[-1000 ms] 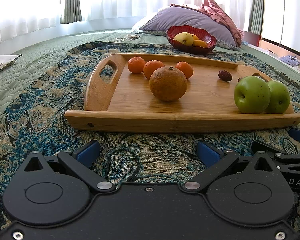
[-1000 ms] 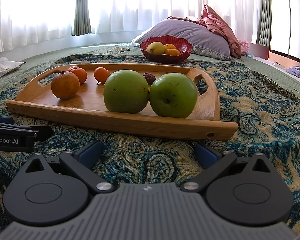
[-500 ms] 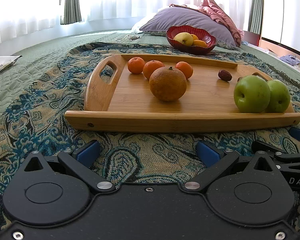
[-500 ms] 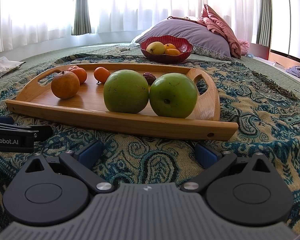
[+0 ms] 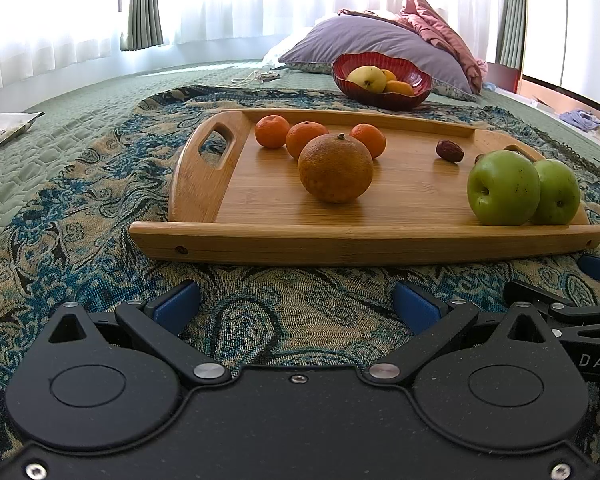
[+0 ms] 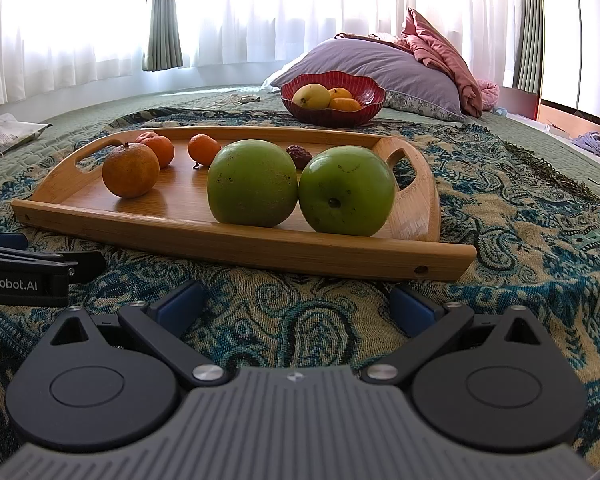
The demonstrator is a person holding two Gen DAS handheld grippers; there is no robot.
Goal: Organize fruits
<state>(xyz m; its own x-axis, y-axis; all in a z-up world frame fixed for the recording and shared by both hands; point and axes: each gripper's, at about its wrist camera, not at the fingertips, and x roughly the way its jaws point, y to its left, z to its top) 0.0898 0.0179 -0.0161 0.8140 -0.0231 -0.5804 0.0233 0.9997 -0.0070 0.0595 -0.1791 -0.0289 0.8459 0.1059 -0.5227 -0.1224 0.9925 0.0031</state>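
— Where do we find the fruits?
— On the wooden tray (image 5: 236,196): oranges (image 5: 335,168) left, green apples (image 6: 296,188) right, seemingly grouped by kind.
— And our tongs?
— Left tongs (image 5: 296,306) and right tongs (image 6: 296,306) are both released, low on the bed cloth (image 6: 500,208), grasping nothing.

Bright sheer-curtained windows (image 6: 280,8), green quilted bedspread (image 5: 100,96), purple pillow (image 6: 380,64)

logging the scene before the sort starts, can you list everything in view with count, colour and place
green apples: 2, green, touching, right end of tray
large orange: 1, orange, tray middle
small oranges: 3, orange, tray far left
date: 1, dark red, tray far right
tray: 1, wooden, on patterned throw
bowl: 1, red, behind tray, holding yellow fruit
pillow: 1, purple, behind bowl
throw: 1, blue-tan, on bed
left gripper: open, before tray
right gripper: open, before tray
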